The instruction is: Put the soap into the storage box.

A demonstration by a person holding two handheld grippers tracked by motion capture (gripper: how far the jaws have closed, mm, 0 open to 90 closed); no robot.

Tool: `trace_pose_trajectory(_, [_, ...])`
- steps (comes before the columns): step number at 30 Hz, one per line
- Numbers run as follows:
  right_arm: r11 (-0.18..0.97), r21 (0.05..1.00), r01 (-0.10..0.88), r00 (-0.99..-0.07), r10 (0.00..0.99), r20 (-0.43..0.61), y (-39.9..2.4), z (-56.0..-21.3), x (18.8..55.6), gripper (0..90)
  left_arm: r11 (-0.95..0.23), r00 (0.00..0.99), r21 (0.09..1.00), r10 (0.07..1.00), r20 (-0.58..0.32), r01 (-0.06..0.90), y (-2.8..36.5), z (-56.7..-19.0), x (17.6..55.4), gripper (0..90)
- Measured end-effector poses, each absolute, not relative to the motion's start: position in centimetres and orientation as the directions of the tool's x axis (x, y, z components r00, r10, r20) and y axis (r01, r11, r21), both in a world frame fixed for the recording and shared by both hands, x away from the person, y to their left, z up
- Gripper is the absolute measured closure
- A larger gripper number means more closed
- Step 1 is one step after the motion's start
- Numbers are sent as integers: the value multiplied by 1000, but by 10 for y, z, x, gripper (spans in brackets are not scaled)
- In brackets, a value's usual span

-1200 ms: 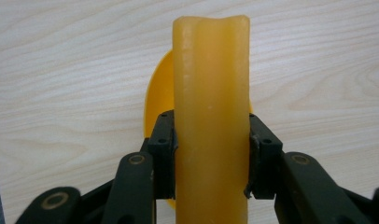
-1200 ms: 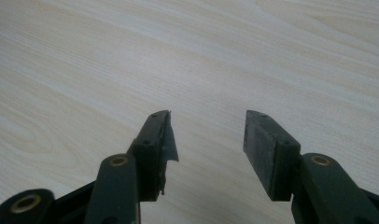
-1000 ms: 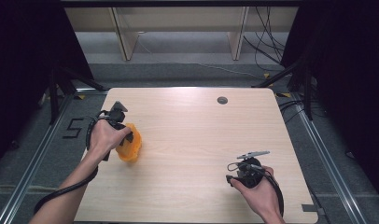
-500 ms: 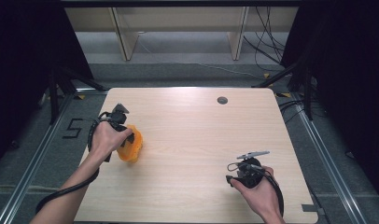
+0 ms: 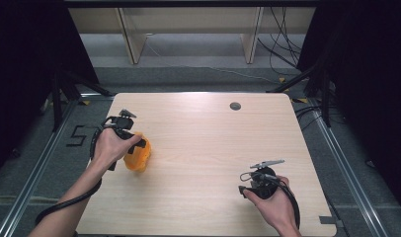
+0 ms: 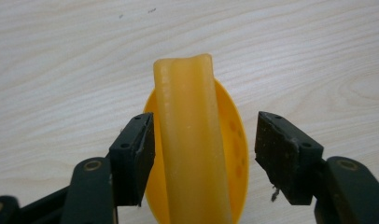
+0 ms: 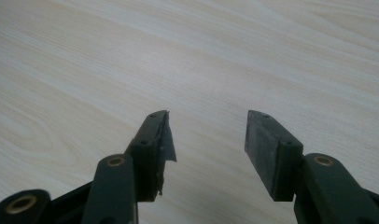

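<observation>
Our left gripper (image 6: 199, 154) has just been opening its jaws, and they now stand wide on either side of an orange scoop (image 6: 197, 154), which sits between them with a gap on each side, the pads not pressing on it. Its handle runs up the middle toward twelve o'clock in the left gripper view. From the high view we see the scoop (image 5: 137, 157) lying on the wooden table (image 5: 213, 148) near its nine o'clock edge, just under our left hand (image 5: 109, 147). Our right gripper (image 7: 207, 149) hovers with its jaws spread wide over bare wood, down toward five o'clock of the table (image 5: 260, 180), well apart from the scoop.
</observation>
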State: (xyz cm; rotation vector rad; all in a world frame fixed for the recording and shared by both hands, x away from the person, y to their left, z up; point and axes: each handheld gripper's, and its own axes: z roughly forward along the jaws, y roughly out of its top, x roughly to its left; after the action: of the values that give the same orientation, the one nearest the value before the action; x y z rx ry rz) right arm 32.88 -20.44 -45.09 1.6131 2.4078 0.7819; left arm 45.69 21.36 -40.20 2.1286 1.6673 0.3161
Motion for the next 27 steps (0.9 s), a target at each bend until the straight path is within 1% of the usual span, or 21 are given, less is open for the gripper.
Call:
trace_pose_trajectory(1, [288,497,818,-417,893,168,-204,-451,329,499,-223,285,476,956,-62,851,216,-401,457,340])
trace_pose_trajectory(3, [295,498,815,-423,891,166,-204,-451,329,498,-237,295,478,954,-49,845,218,-399,455,326])
trace_pose_trajectory(7, [281,490,825,-407,898,170,-204,-451,329,497,-235,301,494,952,-56,837,220,-395,451,312])
trace_pose_trajectory(8, [288,496,819,-411,898,158,-204,-452,329,497,-243,309,497,949,-54,833,221,-394,451,304])
trace_pose_trajectory(11, [288,497,818,-419,891,174,-204,-451,329,496,-254,315,506,948,-37,824,223,-390,447,294])
trace_pose_trajectory(14, [293,497,817,-420,892,166,-205,-451,329,494,-255,326,524,944,-46,812,226,-385,439,288])
trace_pose_trajectory(16, [286,499,818,-417,893,171,-205,-451,329,493,-261,330,522,943,-42,812,228,-383,435,287])
trace_pose_trajectory(17, [272,511,816,-423,883,205,-205,-450,328,493,-268,344,526,938,-50,807,232,-381,430,287])
trace_pose_trajectory(18, [263,510,819,-408,892,194,-205,-450,328,493,-262,356,553,932,-68,791,238,-380,418,285])
trace_pose_trajectory(19, [275,519,809,-421,888,185,-207,-450,329,493,-265,367,569,928,-70,778,243,-379,411,282])
trace_pose_trajectory(20, [275,519,809,-421,888,185,-207,-450,329,493,-265,367,569,928,-70,778,243,-379,411,280])
trace_pose_trajectory(21, [268,528,806,-422,886,195,-207,-448,328,487,-242,379,637,921,-86,732,253,-381,396,280])
trace_pose_trajectory(22, [271,535,800,-424,887,186,-207,-448,328,483,-226,387,692,918,-83,686,259,-383,387,280])
trace_pose_trajectory(23, [271,535,800,-424,887,186,-207,-448,328,483,-226,387,692,918,-83,686,259,-383,387,268])
trace_pose_trajectory(24, [276,543,793,-432,884,180,-207,-448,328,474,-250,405,746,914,-29,618,271,-389,370,246])
trace_pose_trajectory(26, [280,548,788,-433,885,171,-207,-448,328,473,-256,424,755,905,-32,604,277,-394,363,248])
trace_pose_trajectory(27, [282,551,786,-429,889,158,-207,-448,328,473,-203,421,782,903,-82,589,284,-404,352,247])
